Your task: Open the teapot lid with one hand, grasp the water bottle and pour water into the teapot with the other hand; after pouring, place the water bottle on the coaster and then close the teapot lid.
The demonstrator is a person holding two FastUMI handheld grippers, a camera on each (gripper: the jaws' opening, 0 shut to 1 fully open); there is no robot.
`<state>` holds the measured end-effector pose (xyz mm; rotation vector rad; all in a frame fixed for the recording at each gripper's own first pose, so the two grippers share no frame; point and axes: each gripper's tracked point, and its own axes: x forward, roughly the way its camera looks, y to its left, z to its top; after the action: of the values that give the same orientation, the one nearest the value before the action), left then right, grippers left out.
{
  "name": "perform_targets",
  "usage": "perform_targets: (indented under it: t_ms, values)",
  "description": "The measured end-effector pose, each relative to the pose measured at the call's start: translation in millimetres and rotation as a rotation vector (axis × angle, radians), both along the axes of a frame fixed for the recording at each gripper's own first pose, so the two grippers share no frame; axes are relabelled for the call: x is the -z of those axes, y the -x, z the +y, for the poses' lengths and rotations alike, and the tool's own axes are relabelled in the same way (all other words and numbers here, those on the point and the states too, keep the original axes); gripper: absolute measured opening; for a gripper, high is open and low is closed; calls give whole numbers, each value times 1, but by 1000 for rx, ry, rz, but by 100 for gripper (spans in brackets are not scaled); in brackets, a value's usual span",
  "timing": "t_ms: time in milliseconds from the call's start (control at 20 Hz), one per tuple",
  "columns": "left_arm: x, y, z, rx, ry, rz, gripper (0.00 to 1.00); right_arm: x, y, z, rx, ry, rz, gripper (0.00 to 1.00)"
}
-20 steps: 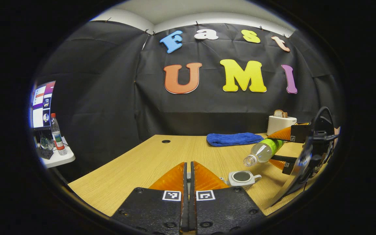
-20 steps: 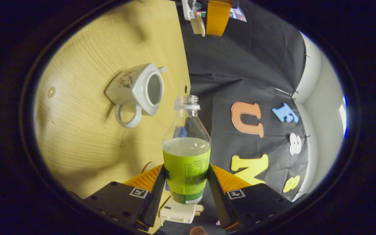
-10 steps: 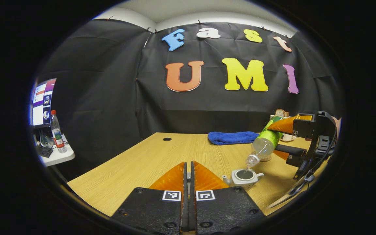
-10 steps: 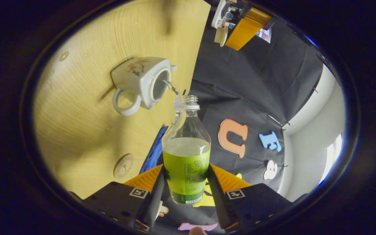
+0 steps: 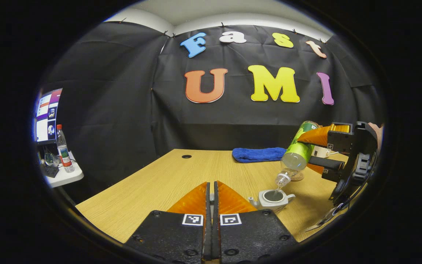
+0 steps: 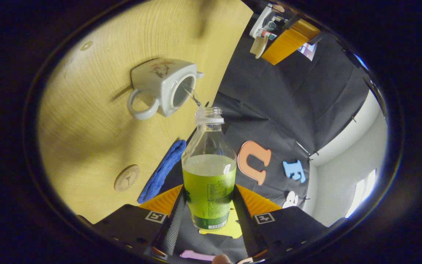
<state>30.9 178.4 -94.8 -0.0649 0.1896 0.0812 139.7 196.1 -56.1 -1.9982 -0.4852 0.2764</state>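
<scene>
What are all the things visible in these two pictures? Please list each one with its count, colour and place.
Square white ceramic teapot: one, white with a small painted motif, on the table, lid off.
Clear plastic water bottle with green label: one, tipped over the teapot, a thin stream running in.
Teapot lid: one, pale, in the left gripper.
Round wooden coaster: one, tan, on the table beside the towel.
Folded towel: one, blue, at the table's far side.
Wooden table: one, light wood.
Second bottle, red cap: one, clear, on a white side shelf.
Monitor: one, lit, above that shelf.
Left gripper: one, shut.
Right gripper: one, shut on the bottle.
</scene>
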Motion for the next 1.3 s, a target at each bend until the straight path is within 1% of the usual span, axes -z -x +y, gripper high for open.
perform_targets:
  t_ms: [400,450,650,700,900,1100,1300]
  values:
    - [0,-2,0,-2,-3,2,2,-2,1,3,-17,34,-26,73]
    - [0,-2,0,-1,-2,3,2,-2,1,4,-18,40,-29,71]
    - [-1,0,0,-1,-4,6,2,-2,0,5,-22,56,-42,71]
    - [0,-1,1,-3,-4,5,2,-2,1,5,-25,59,-44,73]
    - [1,0,1,-2,-5,9,2,-2,0,8,-30,56,-48,73]
    - [-2,-1,3,-9,-7,0,2,-4,2,11,-48,16,-36,71]
    - [-4,0,7,-19,-4,0,2,3,-3,8,-39,-116,87,71]
